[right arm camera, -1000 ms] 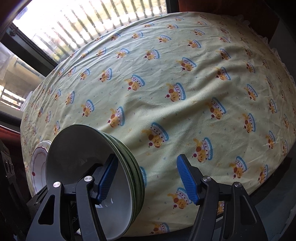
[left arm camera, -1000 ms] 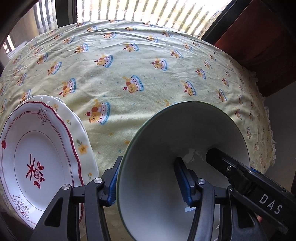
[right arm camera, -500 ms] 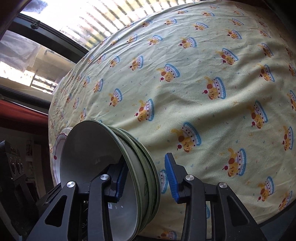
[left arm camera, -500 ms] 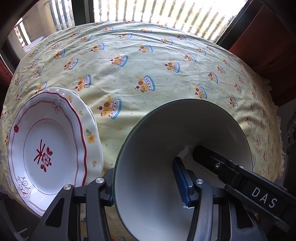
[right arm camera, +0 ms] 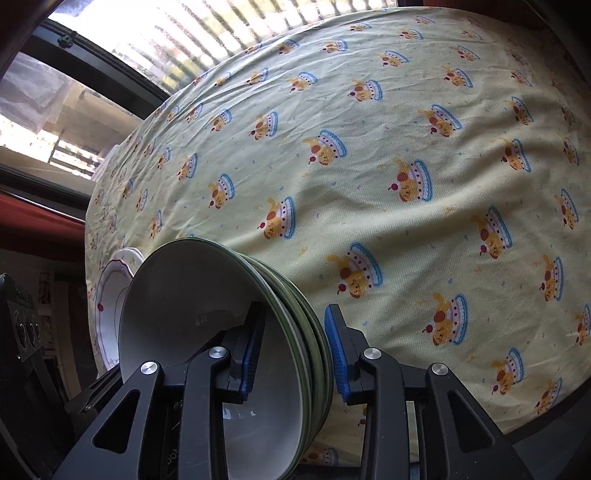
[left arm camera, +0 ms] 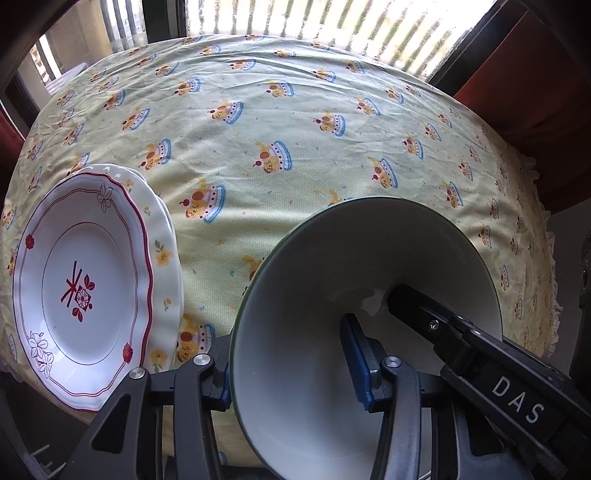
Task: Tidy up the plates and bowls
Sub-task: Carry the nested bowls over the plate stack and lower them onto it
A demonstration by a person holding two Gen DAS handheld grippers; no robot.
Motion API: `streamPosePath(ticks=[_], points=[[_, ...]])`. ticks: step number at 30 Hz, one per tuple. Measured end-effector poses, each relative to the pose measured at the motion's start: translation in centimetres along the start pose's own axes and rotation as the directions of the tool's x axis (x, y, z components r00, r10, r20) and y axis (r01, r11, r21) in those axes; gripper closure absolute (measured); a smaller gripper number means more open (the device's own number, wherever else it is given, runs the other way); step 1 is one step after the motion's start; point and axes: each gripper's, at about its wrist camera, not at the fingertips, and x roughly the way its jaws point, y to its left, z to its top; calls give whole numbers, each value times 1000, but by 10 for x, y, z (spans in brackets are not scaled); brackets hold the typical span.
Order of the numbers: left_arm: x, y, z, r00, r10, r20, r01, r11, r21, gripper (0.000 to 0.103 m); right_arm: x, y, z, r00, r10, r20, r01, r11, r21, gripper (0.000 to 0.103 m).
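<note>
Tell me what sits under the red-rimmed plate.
Under the red-rimmed plate lies a cream plate with yellow flowers; only its right edge shows. Anything beneath that, and the tablecloth there, is covered.

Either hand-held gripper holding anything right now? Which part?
Both grip the stack of bowls by its rim wall: left hand-held gripper on one side, right hand-held gripper on the opposite side.

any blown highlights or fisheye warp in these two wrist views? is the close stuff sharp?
Left wrist: window blinds blown out at top; tablecloth bulges with barrel warp; bowl stack and plates sharp, corners vignetted dark. Right wrist: window overexposed upper left; same dome-like warp; bowl rims crisp, interior shaded with small glints; left edge very dark.
</note>
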Motion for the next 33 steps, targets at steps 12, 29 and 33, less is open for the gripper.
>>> streamPosePath(ticks=[12,29,33], points=[[-44,-11,-13,994,30,103,-23,997,-69,57,-41,9,1,999,33,35,-29,994,-106,66],[-78,48,10,986,-14,169,15,1000,-5,58,-51,85,4,993,6,122,5,996,-90,66],[-81,67,14,986,-33,164,33,999,5,58,-46,104,2,991,-13,131,23,997,-75,66]])
